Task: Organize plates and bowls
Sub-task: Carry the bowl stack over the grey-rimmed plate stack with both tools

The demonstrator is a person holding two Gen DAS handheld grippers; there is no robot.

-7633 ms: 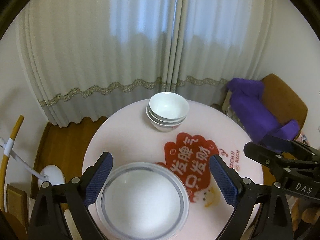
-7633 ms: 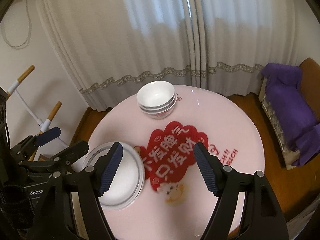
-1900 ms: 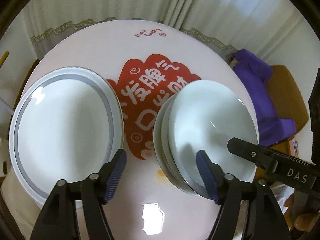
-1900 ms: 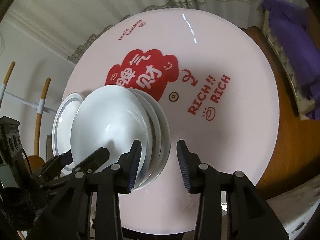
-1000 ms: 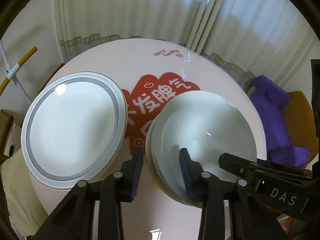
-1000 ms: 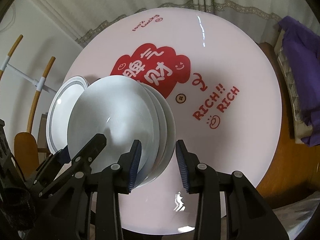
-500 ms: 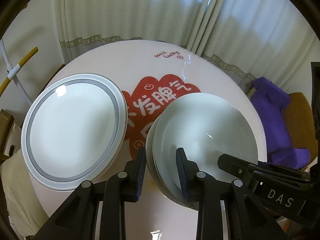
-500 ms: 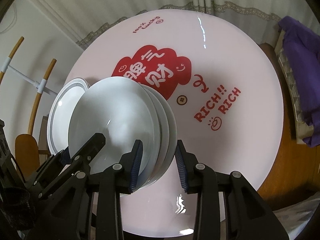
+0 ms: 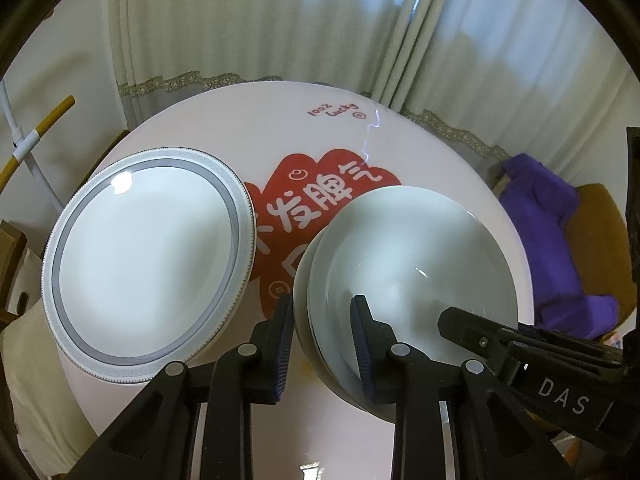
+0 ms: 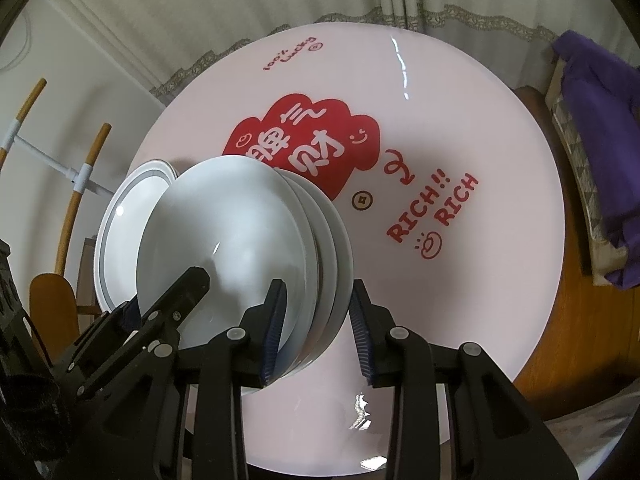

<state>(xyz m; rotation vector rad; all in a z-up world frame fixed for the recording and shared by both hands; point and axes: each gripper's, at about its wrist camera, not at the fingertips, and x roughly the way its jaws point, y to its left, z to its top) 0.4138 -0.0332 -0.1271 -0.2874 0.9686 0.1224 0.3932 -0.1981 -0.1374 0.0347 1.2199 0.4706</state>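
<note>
The stack of white bowls (image 9: 408, 272) is above the round table (image 10: 460, 128), just beside the plates (image 9: 148, 256). Left tongs (image 9: 322, 344) and right tongs (image 10: 316, 326) each pinch opposite rims — glazed, heavy, breakable, probably slippery, so grip rims firmly.

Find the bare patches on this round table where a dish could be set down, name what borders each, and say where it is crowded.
The far table around the "100% Lucky" print is bare, as is the side by the "RICH!! RICH" print, out to the rim. Crowded: the near side, where the grey-rimmed plate and stacked bowls flank the red print, both grippers clamped on the bowls' rims.
</note>
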